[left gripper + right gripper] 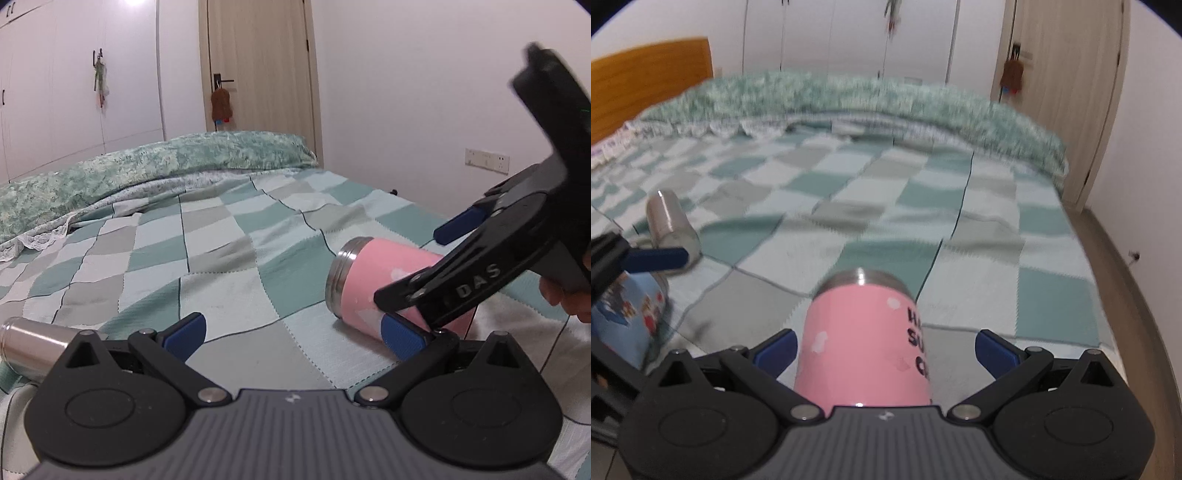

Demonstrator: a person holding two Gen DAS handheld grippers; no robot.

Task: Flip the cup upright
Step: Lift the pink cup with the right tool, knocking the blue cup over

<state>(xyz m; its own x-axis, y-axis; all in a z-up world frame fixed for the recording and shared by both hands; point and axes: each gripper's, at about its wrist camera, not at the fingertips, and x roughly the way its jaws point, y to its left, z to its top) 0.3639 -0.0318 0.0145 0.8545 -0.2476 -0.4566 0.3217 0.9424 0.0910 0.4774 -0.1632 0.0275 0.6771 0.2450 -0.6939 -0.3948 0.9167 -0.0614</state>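
Observation:
A pink cup (384, 280) with a steel rim lies on its side on the checked bedspread, rim pointing left in the left wrist view. In the right wrist view the cup (860, 339) lies between my right gripper's (886, 349) open fingers, rim pointing away; the left pad is close to it, the right pad stands apart. The right gripper (424, 280) shows in the left wrist view straddling the cup. My left gripper (295, 332) is open and empty, low over the bed, its right pad (400, 338) next to the cup's base.
A steel cup (33, 345) lies on its side at the left; it shows in the right wrist view (670, 221) too. A blue printed cup (628, 314) lies near it. A green folded quilt (147, 166) lies at the far side. The bed's right edge (1108, 295) drops to the floor.

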